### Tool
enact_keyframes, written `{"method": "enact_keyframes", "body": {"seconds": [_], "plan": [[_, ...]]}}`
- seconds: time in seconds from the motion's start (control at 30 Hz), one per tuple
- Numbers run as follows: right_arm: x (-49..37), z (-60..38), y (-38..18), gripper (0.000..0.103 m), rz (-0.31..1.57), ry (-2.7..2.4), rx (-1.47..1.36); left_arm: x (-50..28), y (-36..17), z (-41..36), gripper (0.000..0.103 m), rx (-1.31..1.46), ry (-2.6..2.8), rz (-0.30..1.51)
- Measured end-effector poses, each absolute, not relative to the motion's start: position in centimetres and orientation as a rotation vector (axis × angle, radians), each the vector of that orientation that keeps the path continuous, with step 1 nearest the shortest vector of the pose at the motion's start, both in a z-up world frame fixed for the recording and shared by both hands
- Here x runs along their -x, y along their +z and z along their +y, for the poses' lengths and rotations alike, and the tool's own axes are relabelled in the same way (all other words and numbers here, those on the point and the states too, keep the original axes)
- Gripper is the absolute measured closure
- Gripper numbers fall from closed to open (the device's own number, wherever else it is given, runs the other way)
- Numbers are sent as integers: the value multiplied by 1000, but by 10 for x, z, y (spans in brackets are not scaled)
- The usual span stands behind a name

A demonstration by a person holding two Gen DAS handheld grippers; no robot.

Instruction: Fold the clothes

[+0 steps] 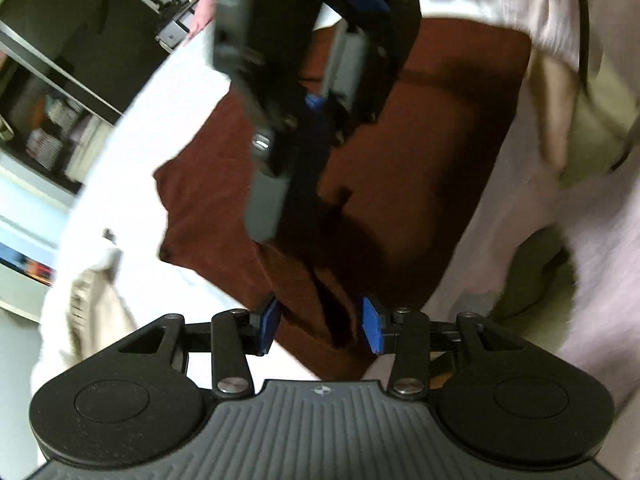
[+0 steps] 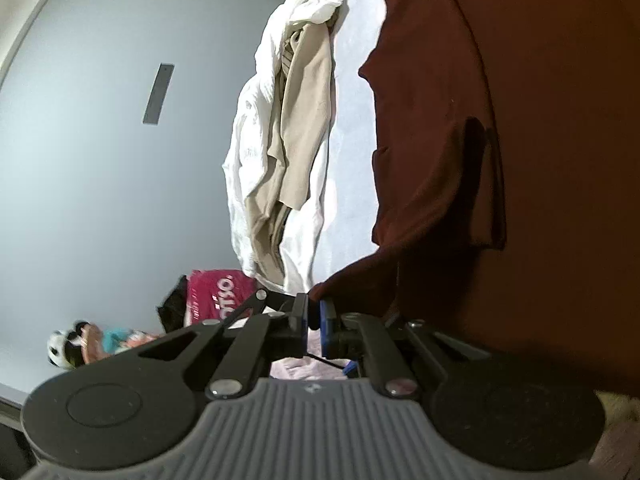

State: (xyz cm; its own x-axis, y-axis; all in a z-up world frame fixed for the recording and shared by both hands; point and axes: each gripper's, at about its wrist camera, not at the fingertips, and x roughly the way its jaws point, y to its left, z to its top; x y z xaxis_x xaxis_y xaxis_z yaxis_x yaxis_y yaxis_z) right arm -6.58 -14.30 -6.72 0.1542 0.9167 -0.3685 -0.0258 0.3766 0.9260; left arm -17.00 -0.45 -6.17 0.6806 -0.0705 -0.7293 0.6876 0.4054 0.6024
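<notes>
Here, white bedsheet (image 2: 352, 80), grey wall (image 2: 100, 140) behind

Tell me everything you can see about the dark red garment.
The garment is dark red-brown, soft knit-looking cloth, partly folded, lying on the pale sheet. A sleeve or flap sticks out at one side. The right tongs pinch its edge; the left tongs stand open around another edge.

The right gripper (image 2: 314, 320) pinches a corner of the dark maroon garment (image 2: 460, 120), its blue pads closed on the cloth, while left of that garment a heap of white and beige clothes (image 2: 280, 140) lies on the pale sheet (image 2: 352, 60), and a pink bag (image 2: 216, 292) sits below the heap
</notes>
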Motion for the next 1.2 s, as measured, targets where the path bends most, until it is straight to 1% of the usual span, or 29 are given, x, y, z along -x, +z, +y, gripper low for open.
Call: {"method": "enact_keyframes", "body": {"seconds": [0.07,0.1,0.13,0.17,0.2,0.27,0.37,0.43,0.5,0.57,0.63,0.7,0.77,0.8,0.97,1.2], "plan": [[68,-148,-70,96,1237,847,-1008,174,-67,-7,62,-1117,-499,644],[69,-151,-70,96,1241,848,-1028,176,-68,-8,65,-1142,-486,625],[70,-153,-69,96,1241,848,-1028,177,-68,-8,68,-1159,-471,605],[72,-156,-67,96,1241,848,-1026,178,-66,-6,76,-1164,-460,591],[73,-158,-66,95,1242,848,-1025,178,-64,-5,82,-1167,-452,577],[73,-160,-63,93,1240,850,-1011,180,-54,-2,87,-1165,-459,553],[75,-162,-51,91,1228,870,-962,185,-39,3,92,-1173,-491,532],[78,-162,-36,87,1203,881,-865,188,-30,6,95,-1175,-527,544],[86,-162,-16,72,1143,882,-719,190,-20,7,98,-1157,-570,584],[96,-160,5,67,1075,880,-566,193,-8,6,99,-1120,-614,648],[113,-152,28,65,985,887,-360,189,8,6,99,-1061,-645,723],[135,-139,45,56,904,915,-160,185,22,6,100,-1014,-675,786],[157,-124,56,49,849,952,-11,183,33,6,100,-973,-694,836],[168,-117,60,48,822,968,47,183,38,5,100,-953,-700,859],[212,-85,66,48,715,932,296,177,55,1,100,-850,-716,942],[245,-64,60,48,714,922,394,175,74,6,100,-635,-718,1064]]}}
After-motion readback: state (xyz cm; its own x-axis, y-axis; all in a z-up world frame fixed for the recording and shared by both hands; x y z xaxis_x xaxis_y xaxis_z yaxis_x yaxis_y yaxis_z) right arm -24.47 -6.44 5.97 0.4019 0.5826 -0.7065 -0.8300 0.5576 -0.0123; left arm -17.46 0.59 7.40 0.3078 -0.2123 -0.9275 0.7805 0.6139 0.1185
